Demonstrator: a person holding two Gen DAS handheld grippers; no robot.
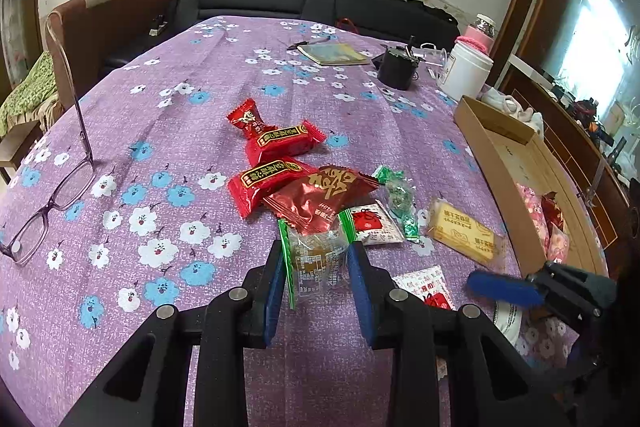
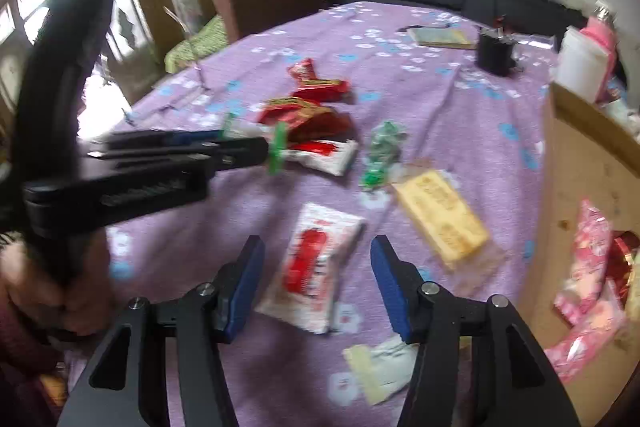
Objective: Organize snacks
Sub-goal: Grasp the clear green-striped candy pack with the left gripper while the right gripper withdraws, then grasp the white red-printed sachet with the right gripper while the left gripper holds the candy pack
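Left wrist view shows the left gripper (image 1: 316,277) with its two blue pads on either side of a clear snack pack (image 1: 314,263) with green edges. The pads sit right by the pack, but I cannot tell if they are squeezing it. The pack looks light, thin and crinkly, so it may slip; the sealed green edges look like the best place to pinch. Just past it lie red snack packs (image 1: 276,163) in a heap. To the right is the cardboard box (image 1: 500,147) with some snacks already inside. The right gripper (image 2: 318,287) is wide open and holds nothing. A white and red packet (image 2: 316,267) lies flat on the purple tablecloth (image 2: 440,99) between its pads.
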